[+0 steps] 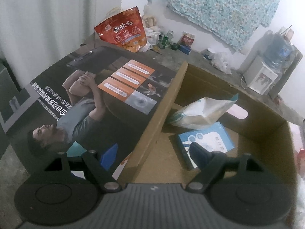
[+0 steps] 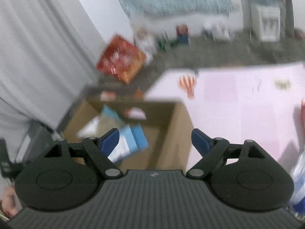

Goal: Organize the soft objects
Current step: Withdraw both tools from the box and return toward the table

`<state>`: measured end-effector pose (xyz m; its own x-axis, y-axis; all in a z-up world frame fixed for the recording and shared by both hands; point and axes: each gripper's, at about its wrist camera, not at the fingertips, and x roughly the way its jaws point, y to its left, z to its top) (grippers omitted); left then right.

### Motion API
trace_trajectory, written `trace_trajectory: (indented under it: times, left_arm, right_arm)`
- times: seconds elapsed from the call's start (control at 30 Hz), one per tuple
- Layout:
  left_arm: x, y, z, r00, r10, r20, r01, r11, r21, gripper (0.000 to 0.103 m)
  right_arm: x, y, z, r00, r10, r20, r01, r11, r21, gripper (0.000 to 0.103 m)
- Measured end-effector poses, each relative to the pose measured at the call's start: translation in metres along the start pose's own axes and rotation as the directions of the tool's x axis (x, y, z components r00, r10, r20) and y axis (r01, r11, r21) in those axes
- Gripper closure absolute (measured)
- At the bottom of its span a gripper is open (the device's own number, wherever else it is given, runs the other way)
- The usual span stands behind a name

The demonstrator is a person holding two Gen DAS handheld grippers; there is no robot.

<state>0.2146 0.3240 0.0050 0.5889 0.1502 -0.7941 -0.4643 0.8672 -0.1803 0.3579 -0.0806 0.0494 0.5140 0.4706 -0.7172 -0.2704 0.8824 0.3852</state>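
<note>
An open cardboard box (image 1: 263,133) stands below my left gripper (image 1: 154,154). In it lie a soft white and teal pouch (image 1: 202,112) and a flat blue and white pack (image 1: 207,139). The box's printed flap (image 1: 106,87) folds out to the left, and its edge runs between my left fingers (image 1: 108,156), which stand open and press on nothing. The right wrist view is blurred. There my right gripper (image 2: 155,139) is open and empty over the box (image 2: 177,126), with the blue and white pack (image 2: 131,141) and the pouch (image 2: 89,127) below it.
A red snack bag (image 1: 122,32) stands behind the flap, with bottles (image 1: 165,38) and a white plastic bag (image 1: 221,61) along the wall. A water dispenser (image 1: 261,76) stands at the back right. A pink sheet (image 2: 238,103) lies right of the box.
</note>
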Motion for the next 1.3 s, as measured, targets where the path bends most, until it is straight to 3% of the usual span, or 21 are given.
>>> trace_trajectory:
  times: [0.13,0.2,0.3,0.4,0.57,1.0,1.13,1.3]
  left_arm:
    - [-0.006,0.009,0.003,1.000,-0.018,-0.017,0.018,0.999,-0.032,0.020]
    - [-0.004,0.011,0.004,0.999,-0.016,-0.047,0.014,0.999,-0.035,0.020]
    - [0.002,0.015,0.001,0.996,-0.027,-0.083,0.023,0.998,-0.058,0.020]
    - [0.010,0.016,-0.005,0.990,-0.058,-0.131,0.048,0.996,-0.077,0.020]
    - [0.015,0.014,-0.011,0.983,-0.089,-0.159,0.075,0.993,-0.094,0.020]
    - [0.008,0.002,-0.022,0.986,-0.073,-0.149,0.067,0.997,-0.041,0.020]
    - [-0.003,0.002,-0.024,0.993,-0.059,-0.098,0.057,0.998,-0.021,0.018]
    - [-0.042,-0.007,-0.028,0.999,0.002,0.042,-0.004,0.999,0.045,0.016]
  right_arm:
    - [0.025,0.005,-0.020,0.994,0.037,-0.100,-0.035,0.999,0.020,0.022]
    - [0.037,0.008,-0.030,0.989,0.035,-0.142,-0.032,0.999,0.019,0.029]
    - [0.054,0.019,-0.048,0.987,-0.029,-0.159,0.023,0.999,-0.042,0.043]
    - [0.051,0.019,-0.056,0.985,-0.072,-0.154,0.063,0.996,-0.067,0.065]
    - [0.052,0.016,-0.065,0.987,-0.071,-0.144,0.062,0.996,-0.063,0.065]
    - [0.047,0.021,-0.065,0.990,-0.073,-0.125,0.071,0.997,-0.020,0.064]
    - [0.039,0.012,-0.067,0.997,0.027,-0.073,-0.024,0.999,0.039,0.056]
    - [-0.001,-0.004,-0.078,0.990,0.123,0.063,-0.128,0.987,0.095,0.040]
